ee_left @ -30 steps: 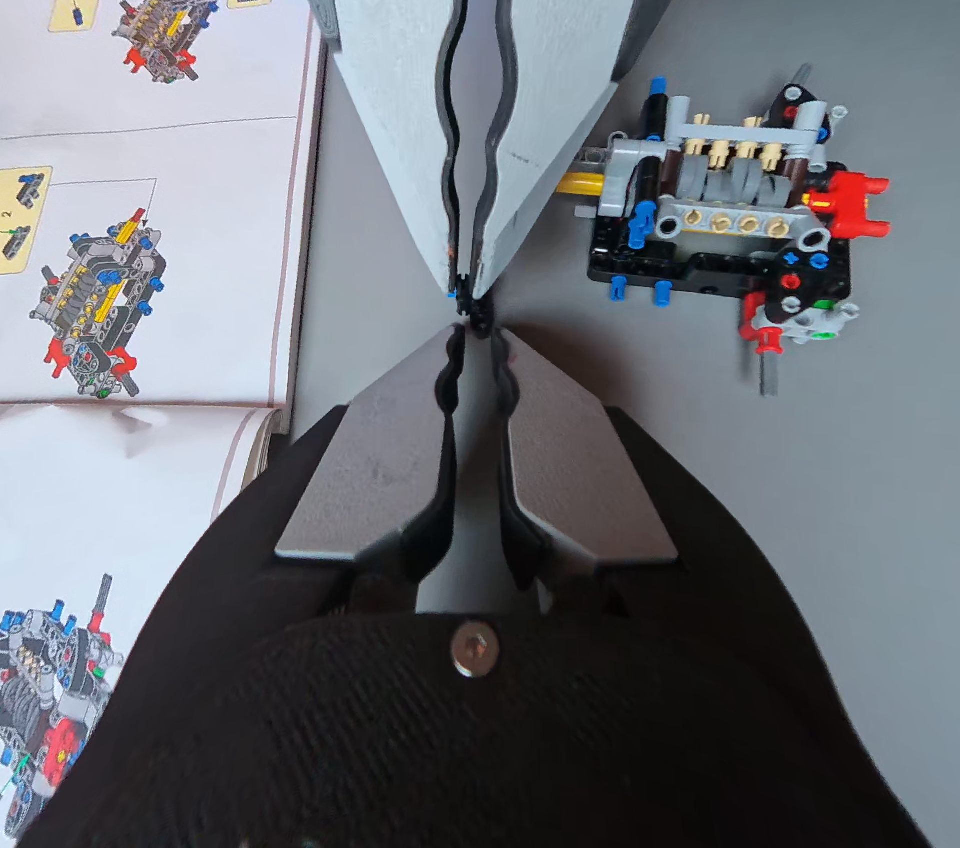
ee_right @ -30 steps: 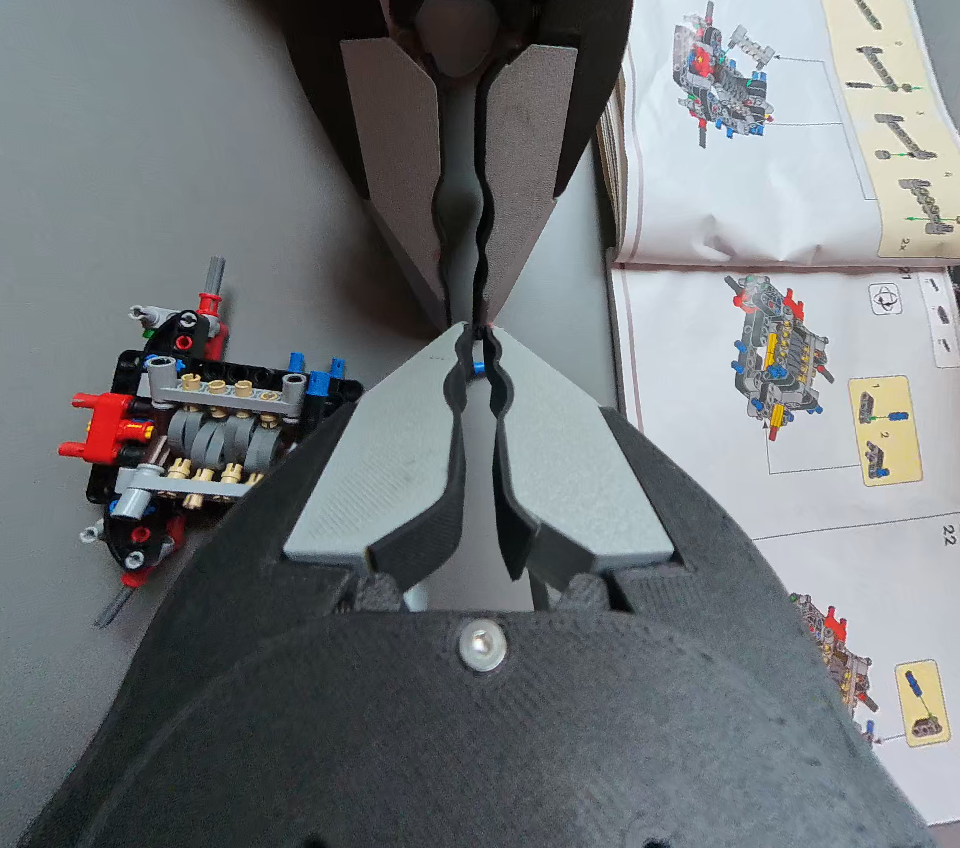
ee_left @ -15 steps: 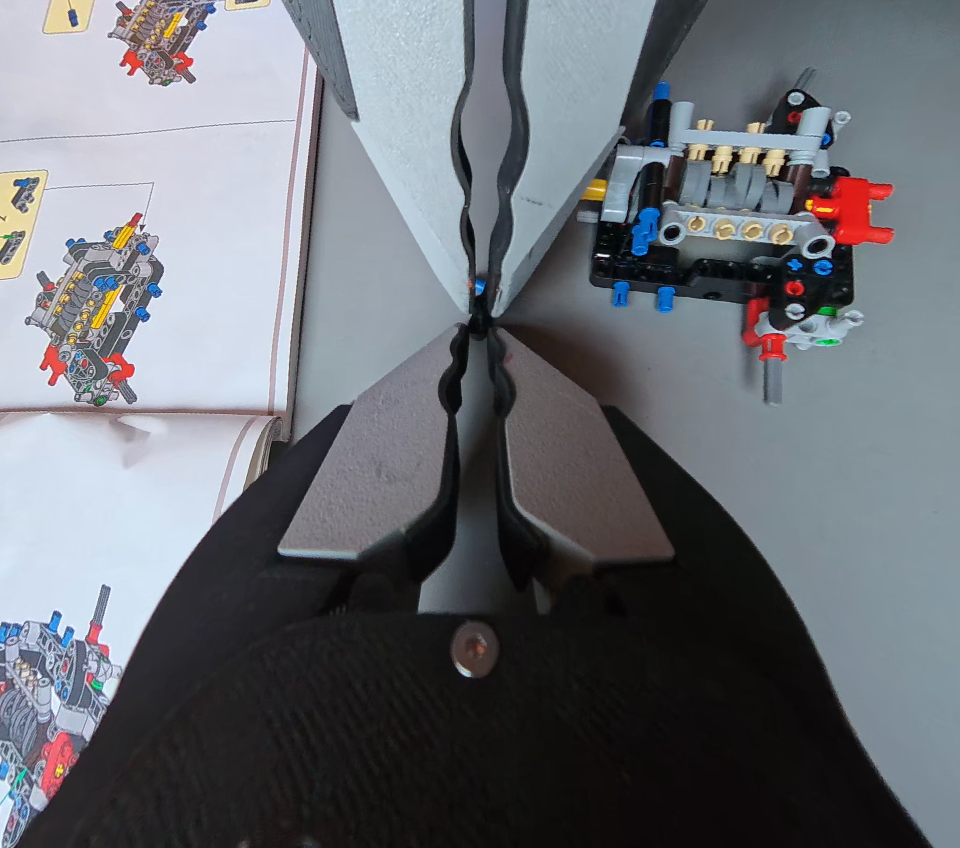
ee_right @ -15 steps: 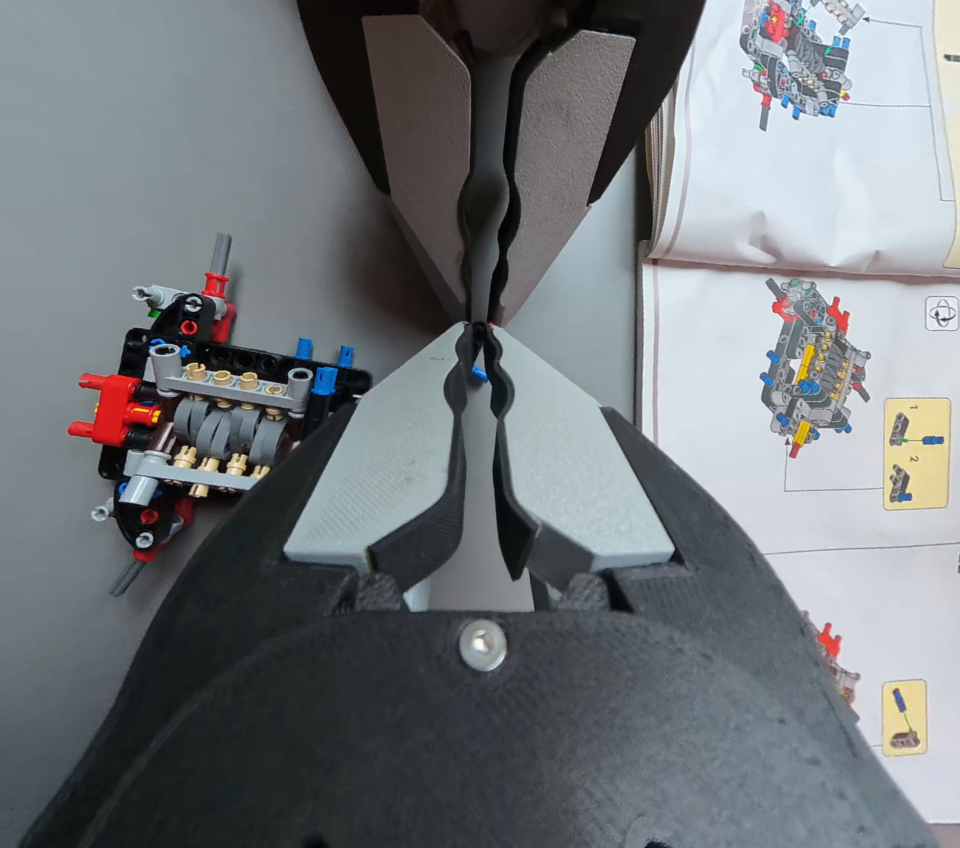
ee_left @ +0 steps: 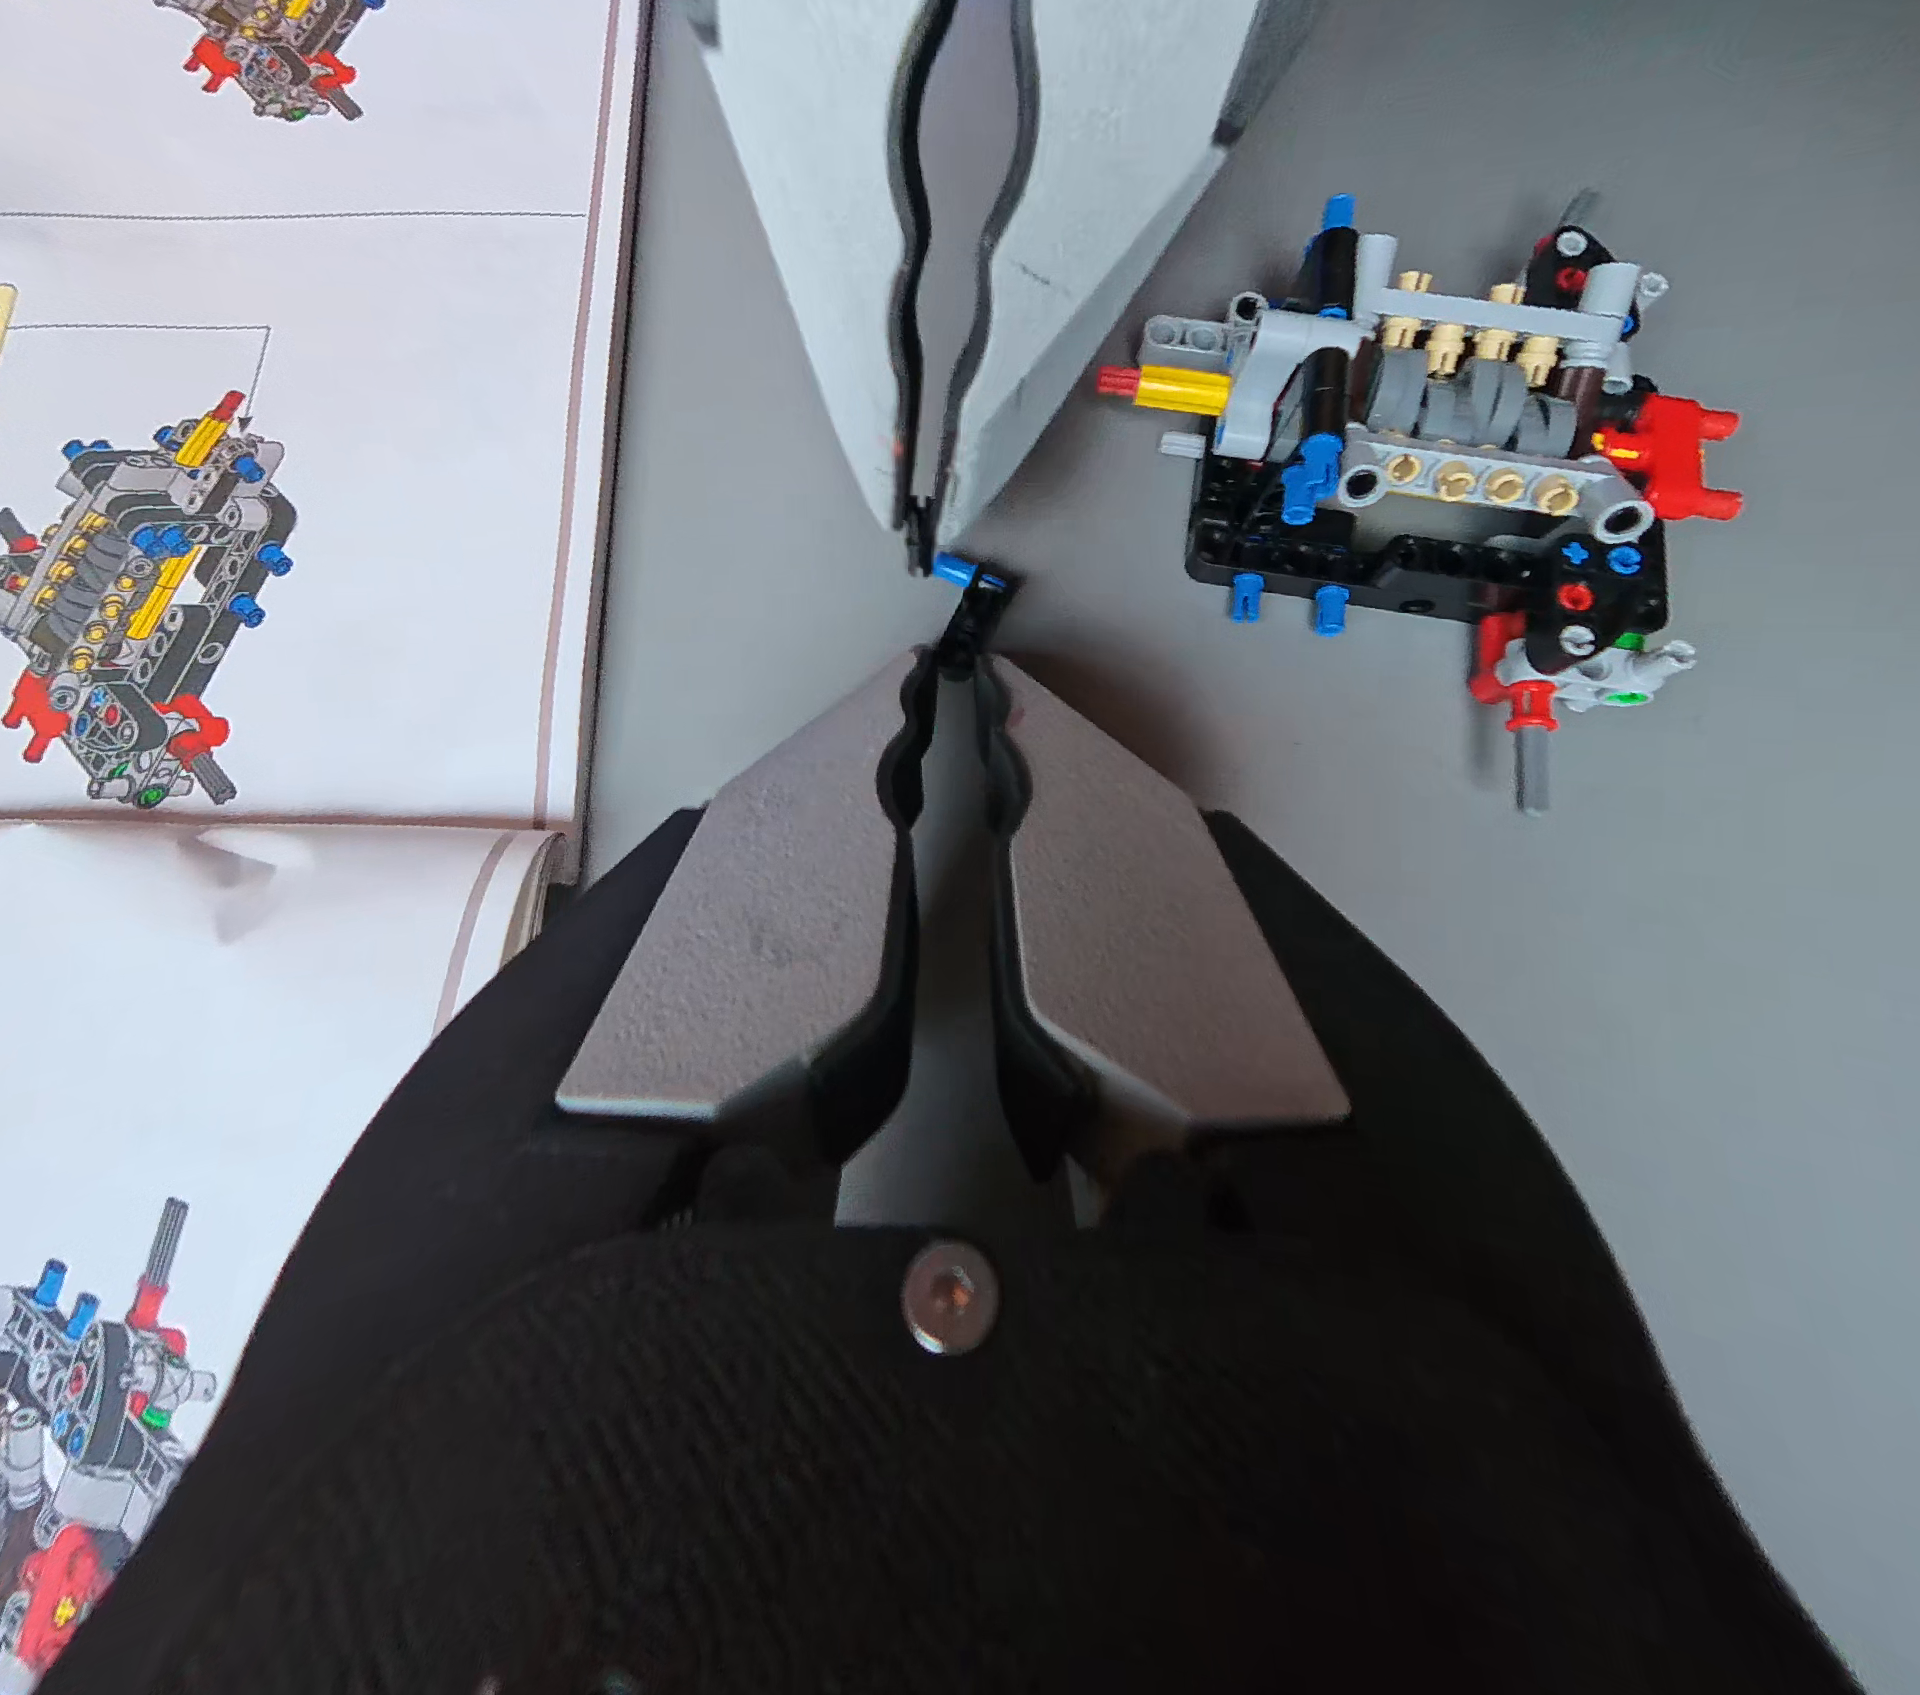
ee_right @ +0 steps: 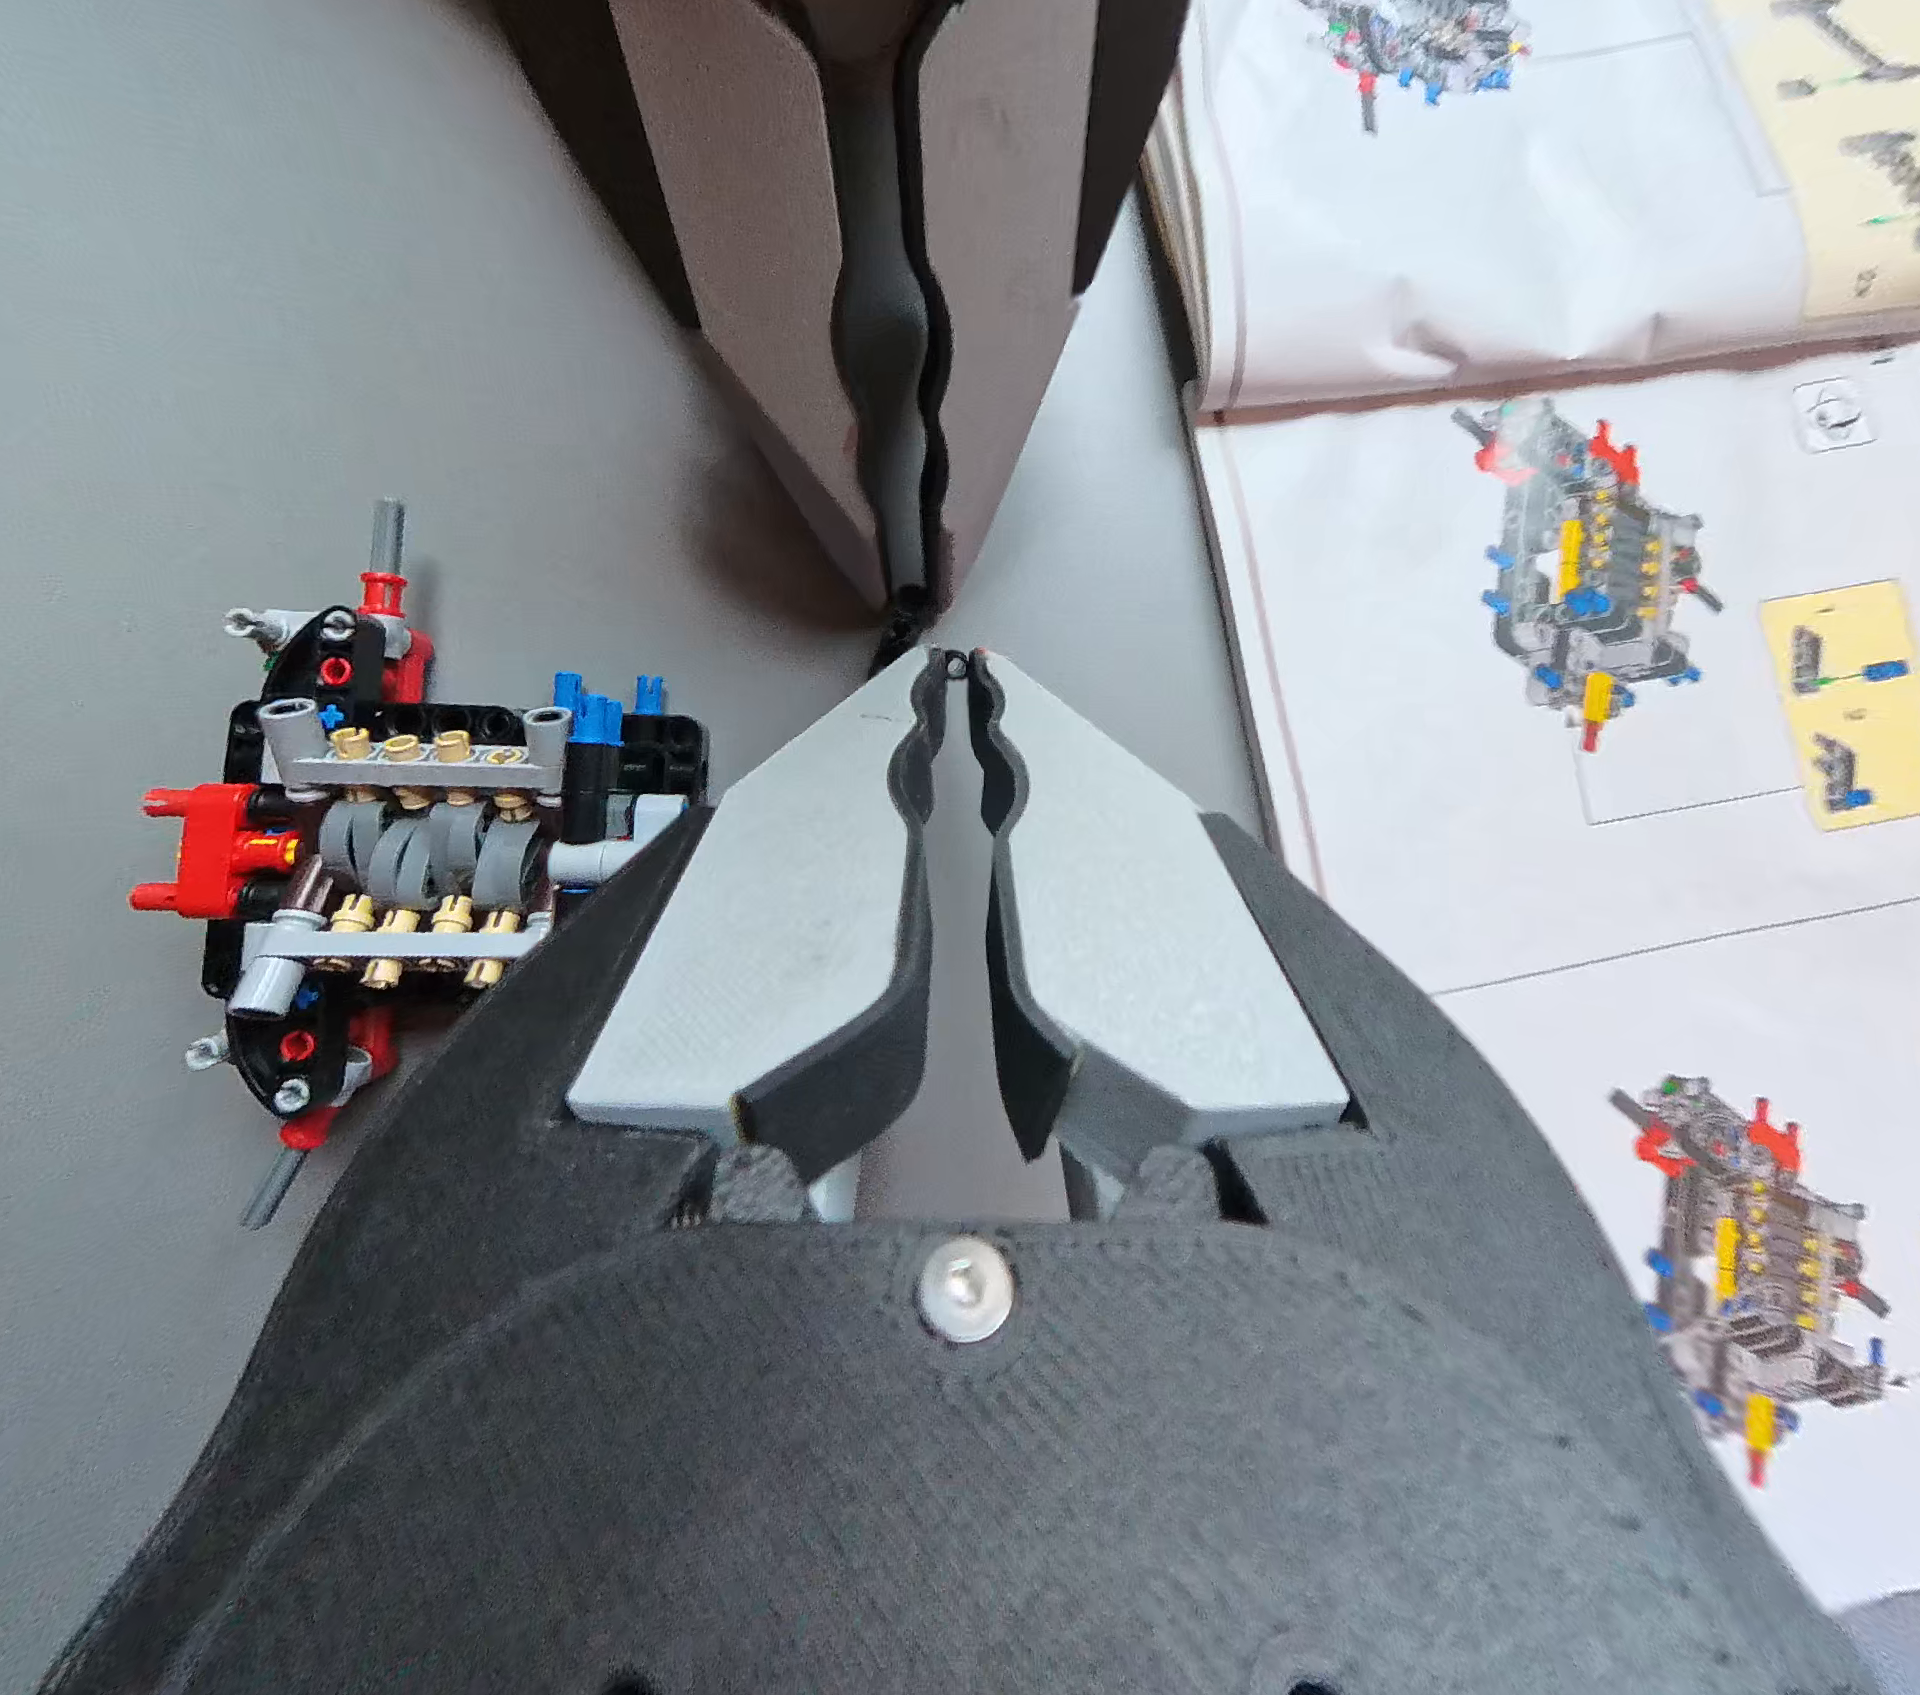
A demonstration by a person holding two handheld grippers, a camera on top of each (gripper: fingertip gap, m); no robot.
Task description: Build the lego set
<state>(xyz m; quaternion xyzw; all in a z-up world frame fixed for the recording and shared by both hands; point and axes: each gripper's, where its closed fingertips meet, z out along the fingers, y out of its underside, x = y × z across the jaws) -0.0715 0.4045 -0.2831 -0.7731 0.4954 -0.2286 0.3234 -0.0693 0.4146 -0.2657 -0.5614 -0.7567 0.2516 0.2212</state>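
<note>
Two tools meet tip to tip over the smooth grey desk point(ee_left: 1558, 1126), each with matte grey wedge fingers edged in wavy black rubber. The left tool point(ee_left: 954, 658) is pinched narrow on a small black connector point(ee_left: 966, 617) that points away from it, a blue pin point(ee_left: 958, 571) crossing its far end. The right tool point(ee_right: 956, 663) is closed to a slit; whether it grips anything I cannot tell. The knobbly, blocky lego engine assembly point(ee_left: 1455, 450), long axis crosswise, lies right of the left tool, apart; the glossy instruction booklet point(ee_left: 291, 398) lies to its left.
</note>
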